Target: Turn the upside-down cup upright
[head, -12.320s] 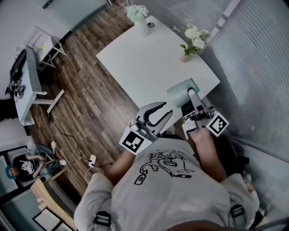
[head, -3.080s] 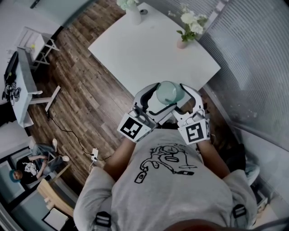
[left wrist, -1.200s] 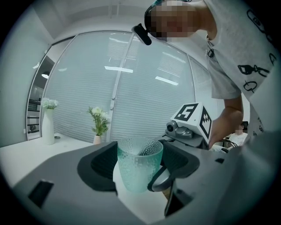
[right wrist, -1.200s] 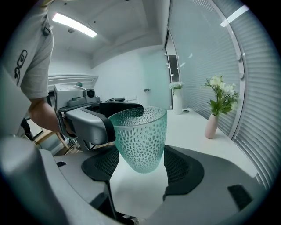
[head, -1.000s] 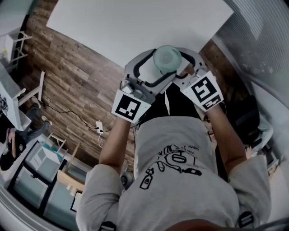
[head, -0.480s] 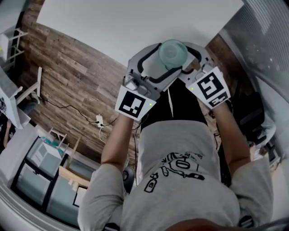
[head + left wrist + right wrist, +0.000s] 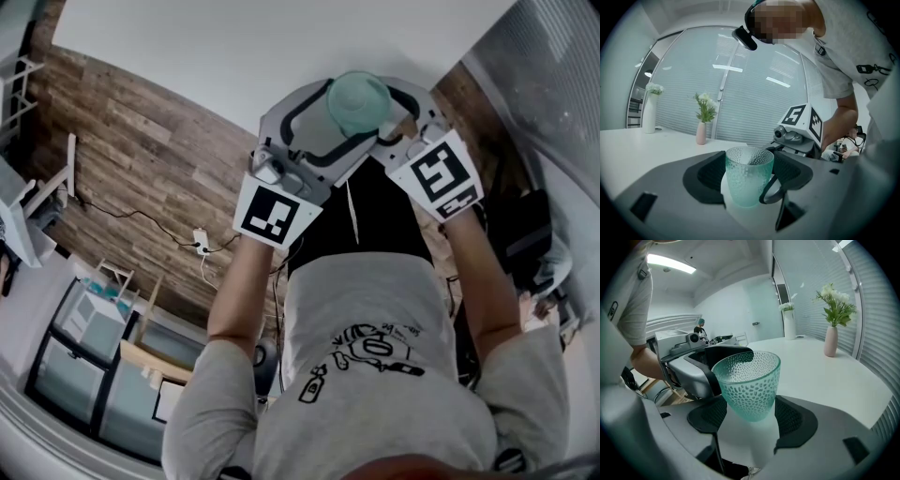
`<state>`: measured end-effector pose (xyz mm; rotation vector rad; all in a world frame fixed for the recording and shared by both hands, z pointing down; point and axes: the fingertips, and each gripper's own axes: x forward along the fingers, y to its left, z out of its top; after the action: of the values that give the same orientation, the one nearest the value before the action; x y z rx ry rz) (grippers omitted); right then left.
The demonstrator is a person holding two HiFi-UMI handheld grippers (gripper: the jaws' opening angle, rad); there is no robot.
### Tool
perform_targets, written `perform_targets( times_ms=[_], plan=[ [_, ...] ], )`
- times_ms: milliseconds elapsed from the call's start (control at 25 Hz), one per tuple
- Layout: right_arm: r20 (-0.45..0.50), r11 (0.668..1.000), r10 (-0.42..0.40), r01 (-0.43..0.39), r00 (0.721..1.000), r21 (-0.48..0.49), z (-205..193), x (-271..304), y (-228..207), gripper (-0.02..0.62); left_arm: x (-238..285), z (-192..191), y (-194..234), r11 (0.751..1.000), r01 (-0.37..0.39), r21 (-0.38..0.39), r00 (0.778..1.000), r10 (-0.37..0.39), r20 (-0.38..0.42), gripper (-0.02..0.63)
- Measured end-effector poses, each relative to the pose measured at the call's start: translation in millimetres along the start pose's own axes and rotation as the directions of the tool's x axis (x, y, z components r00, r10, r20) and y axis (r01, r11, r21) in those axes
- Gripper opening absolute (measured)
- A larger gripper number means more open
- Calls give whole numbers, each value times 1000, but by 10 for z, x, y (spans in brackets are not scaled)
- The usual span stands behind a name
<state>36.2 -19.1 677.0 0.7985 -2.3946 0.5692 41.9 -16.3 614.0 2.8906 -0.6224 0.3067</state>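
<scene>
Both left gripper [image 7: 749, 177] and right gripper [image 7: 751, 414] fingers [image 7: 793, 422] clasp the upright cup [image 7: 360, 101].

The cup [image 7: 361, 101] stands mouth-up between the jaws of my left gripper [image 7: 749, 174]. The jaws of my right gripper [image 7: 750, 420] flank it from the opposite side, at the near corner of the table [image 7: 234, 47]. Far back on the table stand a small vase [image 7: 701, 133] and, to its left, a taller vase [image 7: 649, 114].

White table [image 7: 825, 376] — on it tall white vase [image 7: 789, 326], small pink vase [image 7: 830, 342] w/ flowers.
</scene>
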Motion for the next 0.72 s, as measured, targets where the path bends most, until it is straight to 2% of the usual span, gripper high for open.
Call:
perform_targets(
  times_ms=[200, 560, 720],
  plan=[
    [-14, 1000, -3, 3, 1000, -3, -56, 61, -3, 336, -8, -94, 21, 1000, -10, -28, 1000, 10, 15, 322],
    [-47, 999, -7, 5, 999, -44, -123, 133, 6, 336, -30, -172, 37, 1000, -11, -16, 999, 12, 32, 322],
    [-33, 1000, -14, 13, 999, -24, -120, 135, 8, 336, -27, -161, 22, 1000, -15, 8, 999, 15, 43, 323]
  ],
)
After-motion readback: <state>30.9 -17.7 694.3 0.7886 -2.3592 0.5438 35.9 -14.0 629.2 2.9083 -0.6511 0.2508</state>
